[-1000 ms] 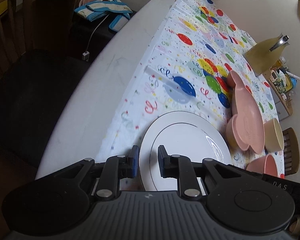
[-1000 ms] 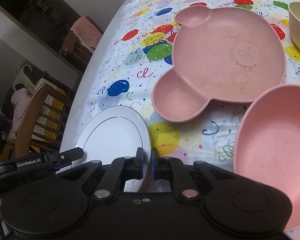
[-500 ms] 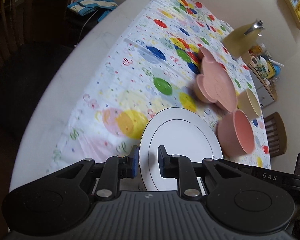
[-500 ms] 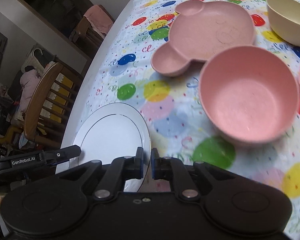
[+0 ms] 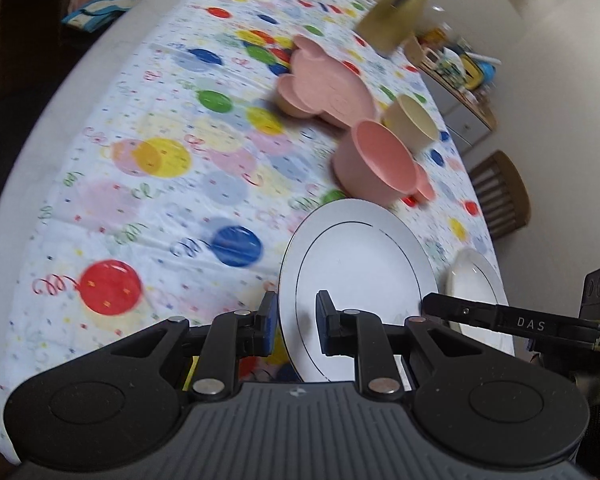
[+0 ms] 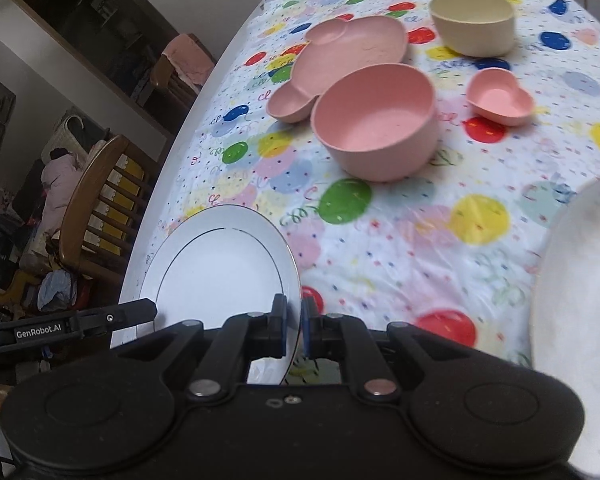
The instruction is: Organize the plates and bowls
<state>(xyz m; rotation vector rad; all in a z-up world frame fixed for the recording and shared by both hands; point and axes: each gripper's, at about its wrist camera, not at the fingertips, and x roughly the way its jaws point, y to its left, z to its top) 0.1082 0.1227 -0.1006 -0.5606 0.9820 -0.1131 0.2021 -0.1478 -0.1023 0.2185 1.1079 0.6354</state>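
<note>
A white plate with a thin dark ring (image 5: 360,276) (image 6: 224,268) is held above the balloon-print tablecloth (image 5: 172,184) by both grippers. My left gripper (image 5: 296,322) is shut on its left rim. My right gripper (image 6: 294,322) is shut on its right rim. A second white plate (image 5: 476,284) (image 6: 576,320) lies on the table to the right. Further off stand a pink bowl (image 6: 374,120), a pink bear-shaped plate (image 6: 352,52), a cream bowl (image 6: 472,20) and a small pink heart dish (image 6: 500,96).
A yellow-green lamp (image 5: 392,20) stands at the far end of the table. Wooden chairs stand at the left (image 6: 100,204) and far right (image 5: 500,192). A cluttered shelf (image 5: 456,68) is against the wall.
Both grippers have carried the white plate back along the table toward the near end. The pink dishes now lie further off, and the second white plate has come into view on the right.
</note>
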